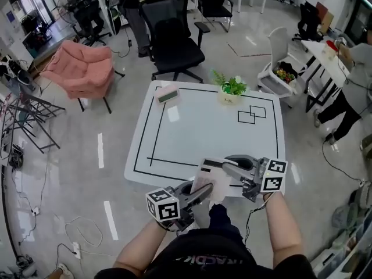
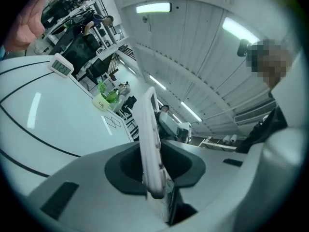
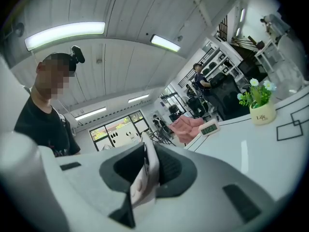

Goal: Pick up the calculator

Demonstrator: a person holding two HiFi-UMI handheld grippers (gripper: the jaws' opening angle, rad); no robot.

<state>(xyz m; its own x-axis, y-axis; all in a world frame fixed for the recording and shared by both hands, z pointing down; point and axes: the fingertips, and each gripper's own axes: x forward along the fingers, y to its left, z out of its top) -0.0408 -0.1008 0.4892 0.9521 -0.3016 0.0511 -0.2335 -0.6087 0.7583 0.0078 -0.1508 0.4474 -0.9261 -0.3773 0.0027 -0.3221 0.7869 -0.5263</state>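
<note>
Pale plastic, the calculator (image 1: 213,182) hangs clear above the near edge of the white table (image 1: 192,133), pinched from two sides. The left gripper (image 1: 203,192) has it by the near-left edge, and the right gripper (image 1: 228,167) has it by the far-right edge. In the left gripper view the jaws stand narrowly apart with their pads pressed on the calculator (image 2: 150,144), which rises edge-on from between them. In the right gripper view the jaws are likewise nearly closed, clamped on the calculator (image 3: 145,177), with part of one keyed face showing. Both grippers lie about level and point inward toward each other. The left one comes in from the near left of the table's near edge and the right one from the near right. Both marker cubes face up toward the head camera. A bare forearm runs back from each gripper toward the person at the bottom of the head view. The calculator's broad face is turned upward. Its long axis runs from the person toward the table's far side, slanted slightly left. A potted plant (image 1: 232,88) and a small pink digital display (image 1: 168,94) stand at the table's far edge, well apart from the calculator.
</note>
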